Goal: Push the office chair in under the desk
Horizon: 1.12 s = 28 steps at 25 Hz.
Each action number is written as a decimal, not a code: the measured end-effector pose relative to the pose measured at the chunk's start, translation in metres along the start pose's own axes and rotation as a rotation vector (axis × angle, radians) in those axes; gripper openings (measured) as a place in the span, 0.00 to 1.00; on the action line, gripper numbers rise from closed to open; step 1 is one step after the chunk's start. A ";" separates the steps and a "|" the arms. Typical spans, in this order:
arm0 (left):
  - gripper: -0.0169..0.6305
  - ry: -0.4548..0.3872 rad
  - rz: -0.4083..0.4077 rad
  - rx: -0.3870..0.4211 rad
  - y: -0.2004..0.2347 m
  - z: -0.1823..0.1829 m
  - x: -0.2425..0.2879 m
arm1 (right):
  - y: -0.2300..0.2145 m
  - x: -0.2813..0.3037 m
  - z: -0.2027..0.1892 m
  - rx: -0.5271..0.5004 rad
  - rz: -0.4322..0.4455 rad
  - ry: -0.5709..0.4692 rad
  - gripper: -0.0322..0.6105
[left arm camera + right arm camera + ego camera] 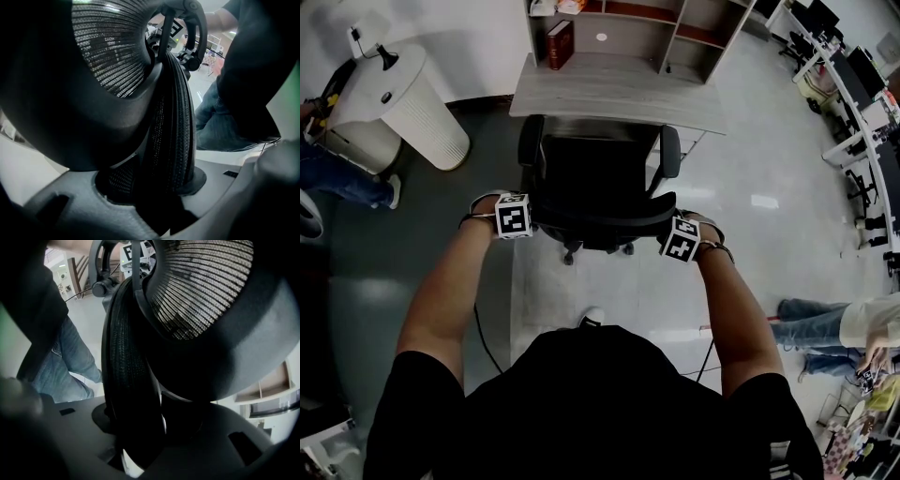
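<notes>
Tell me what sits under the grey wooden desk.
The black mesh office chair has its front at the near edge of the grey wooden desk. The desktop covers everything beneath, so how far the seat reaches under cannot be seen.

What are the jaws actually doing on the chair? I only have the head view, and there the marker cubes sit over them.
Observer: In the left gripper view, the left gripper has its jaws shut on the mesh backrest edge of the office chair.
Operator: And the other side?
Observer: The right gripper view shows the right gripper clamped on the same backrest rim, which runs up between its jaws.
Operator: What is behind the backrest?
Observer: The person's jeans show just beyond the rim, on the side away from the desk.
</notes>
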<state>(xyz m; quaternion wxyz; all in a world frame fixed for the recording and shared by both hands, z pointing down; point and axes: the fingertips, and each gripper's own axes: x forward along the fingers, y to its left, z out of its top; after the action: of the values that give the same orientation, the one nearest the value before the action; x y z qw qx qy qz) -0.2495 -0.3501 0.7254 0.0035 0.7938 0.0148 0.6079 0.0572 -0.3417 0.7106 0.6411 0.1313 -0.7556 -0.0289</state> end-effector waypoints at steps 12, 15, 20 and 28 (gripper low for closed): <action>0.33 -0.019 0.023 0.007 0.017 0.005 0.001 | -0.016 0.003 -0.002 -0.009 0.011 -0.004 0.36; 0.33 -0.022 -0.005 -0.008 0.010 0.005 0.000 | -0.017 0.003 0.000 -0.009 0.007 -0.006 0.36; 0.33 -0.021 -0.003 -0.006 0.008 0.004 0.001 | -0.014 0.003 -0.001 -0.010 0.008 -0.003 0.36; 0.33 -0.024 0.005 -0.006 0.006 0.004 0.000 | -0.013 0.002 0.000 -0.008 -0.002 -0.005 0.37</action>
<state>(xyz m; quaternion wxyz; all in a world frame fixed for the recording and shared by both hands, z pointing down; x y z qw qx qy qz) -0.2456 -0.3559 0.7251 0.0045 0.8013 0.0111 0.5982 0.0596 -0.3551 0.7099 0.6397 0.1293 -0.7570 -0.0331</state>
